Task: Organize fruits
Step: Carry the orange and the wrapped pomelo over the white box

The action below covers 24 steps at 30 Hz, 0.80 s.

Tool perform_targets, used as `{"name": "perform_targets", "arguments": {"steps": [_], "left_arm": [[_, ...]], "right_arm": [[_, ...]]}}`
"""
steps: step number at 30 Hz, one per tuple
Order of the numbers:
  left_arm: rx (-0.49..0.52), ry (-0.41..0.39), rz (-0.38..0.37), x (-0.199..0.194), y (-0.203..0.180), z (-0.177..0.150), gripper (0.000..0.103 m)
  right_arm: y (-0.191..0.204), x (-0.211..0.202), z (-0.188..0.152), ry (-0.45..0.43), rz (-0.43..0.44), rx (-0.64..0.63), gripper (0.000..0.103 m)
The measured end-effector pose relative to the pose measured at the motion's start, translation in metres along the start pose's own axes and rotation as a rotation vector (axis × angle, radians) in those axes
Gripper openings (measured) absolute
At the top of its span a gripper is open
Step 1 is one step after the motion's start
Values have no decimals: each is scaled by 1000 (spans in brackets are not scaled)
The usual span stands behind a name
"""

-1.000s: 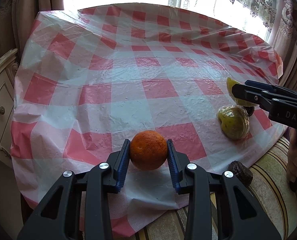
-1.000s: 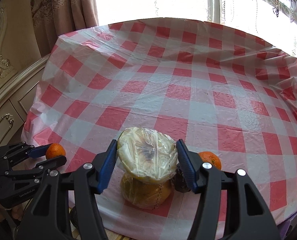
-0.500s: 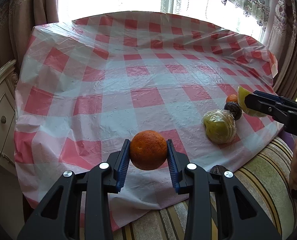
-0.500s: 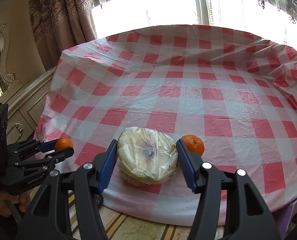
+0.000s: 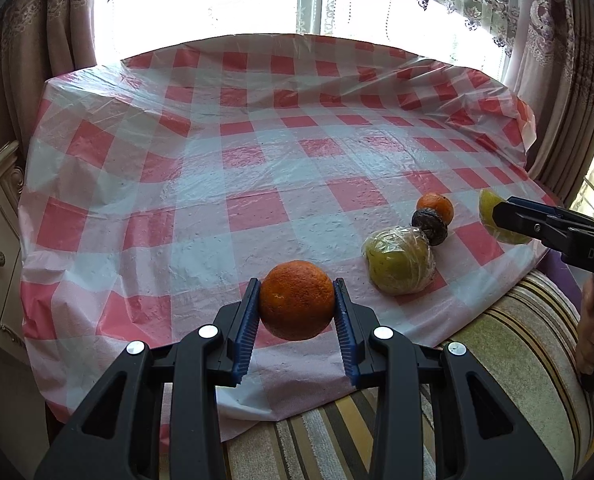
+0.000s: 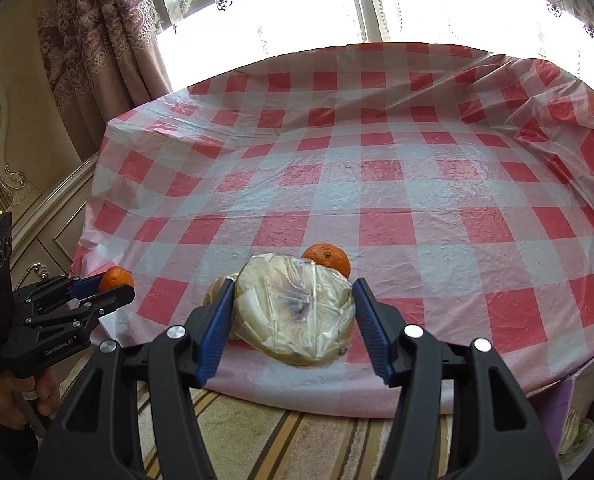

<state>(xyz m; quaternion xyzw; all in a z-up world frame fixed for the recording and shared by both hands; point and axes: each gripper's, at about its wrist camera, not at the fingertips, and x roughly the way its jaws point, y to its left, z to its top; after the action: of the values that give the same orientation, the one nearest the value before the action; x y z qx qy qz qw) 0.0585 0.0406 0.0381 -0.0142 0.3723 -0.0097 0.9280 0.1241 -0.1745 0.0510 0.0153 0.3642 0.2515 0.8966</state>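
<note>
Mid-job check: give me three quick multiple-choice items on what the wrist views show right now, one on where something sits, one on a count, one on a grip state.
1. Where does the dark brown fruit lie?
A. Between the small orange and the wrapped fruit on the cloth
B. On the striped cushion
C. In the left gripper

2. How many fruits rest on the checked tablecloth in the left wrist view?
A. One
B. Three
C. Five

3. What is the right gripper doing?
A. Open over bare cloth
B. Shut on an orange
C. Shut on a plastic-wrapped yellow fruit

Answers: 1 A, it sits between the small orange and the wrapped fruit. 2 B, those three lie there. 3 C, its pads squeeze the wrapped yellow fruit; the left gripper holds the large orange.
</note>
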Motion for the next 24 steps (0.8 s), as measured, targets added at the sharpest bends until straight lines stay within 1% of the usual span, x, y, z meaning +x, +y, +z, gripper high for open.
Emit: {"name": "perform_targets", "arguments": {"steps": [6, 16, 24], "left_arm": [[22, 3, -21, 1, -13, 1, 34], [63, 4, -50, 3, -35, 6, 34], [122, 8, -96, 5, -71, 14, 34]], "right_arm": [[-29, -3, -8, 35, -72, 43, 59], [-69, -23, -19, 21, -154, 84, 59], [-94, -41, -26, 6, -203, 123, 59]]}}
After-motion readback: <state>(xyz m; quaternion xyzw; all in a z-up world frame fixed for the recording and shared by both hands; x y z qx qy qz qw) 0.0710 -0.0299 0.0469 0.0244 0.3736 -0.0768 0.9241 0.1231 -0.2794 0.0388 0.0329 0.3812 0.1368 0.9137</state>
